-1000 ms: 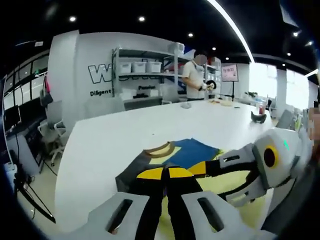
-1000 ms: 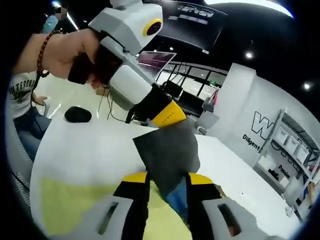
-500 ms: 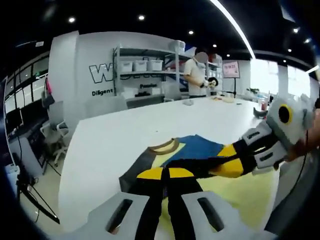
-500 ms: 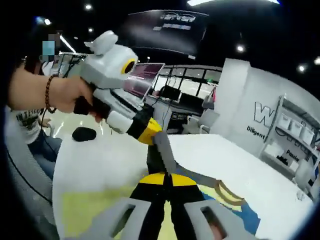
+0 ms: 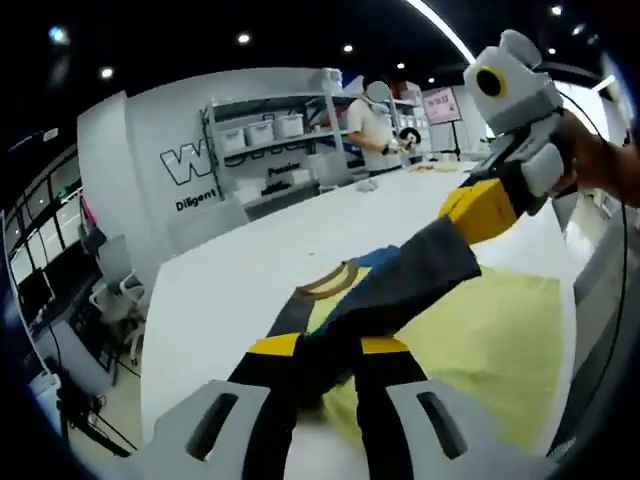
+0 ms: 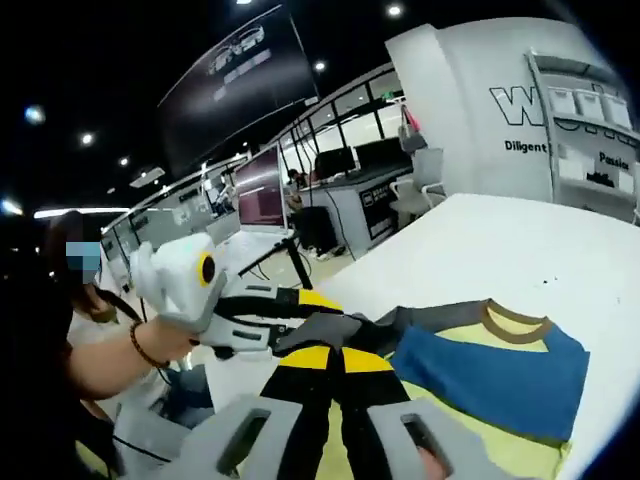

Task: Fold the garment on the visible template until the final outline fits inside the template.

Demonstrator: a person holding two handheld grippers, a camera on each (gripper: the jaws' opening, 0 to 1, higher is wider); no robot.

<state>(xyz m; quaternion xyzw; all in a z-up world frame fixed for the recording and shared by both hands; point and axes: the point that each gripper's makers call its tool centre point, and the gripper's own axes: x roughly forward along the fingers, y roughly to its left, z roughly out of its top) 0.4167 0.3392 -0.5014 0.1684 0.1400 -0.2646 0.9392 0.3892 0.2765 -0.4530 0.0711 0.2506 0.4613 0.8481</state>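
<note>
The shirt is spread on the yellow template on the white surface, collar at about 11 o'clock. The left hand-held gripper is clamped on its grey edge; the right hand-held gripper is clamped on the same edge at 2 o'clock. If the stretched cloth slips from either one, the fold could be lost. The lower hem is hidden.
</note>
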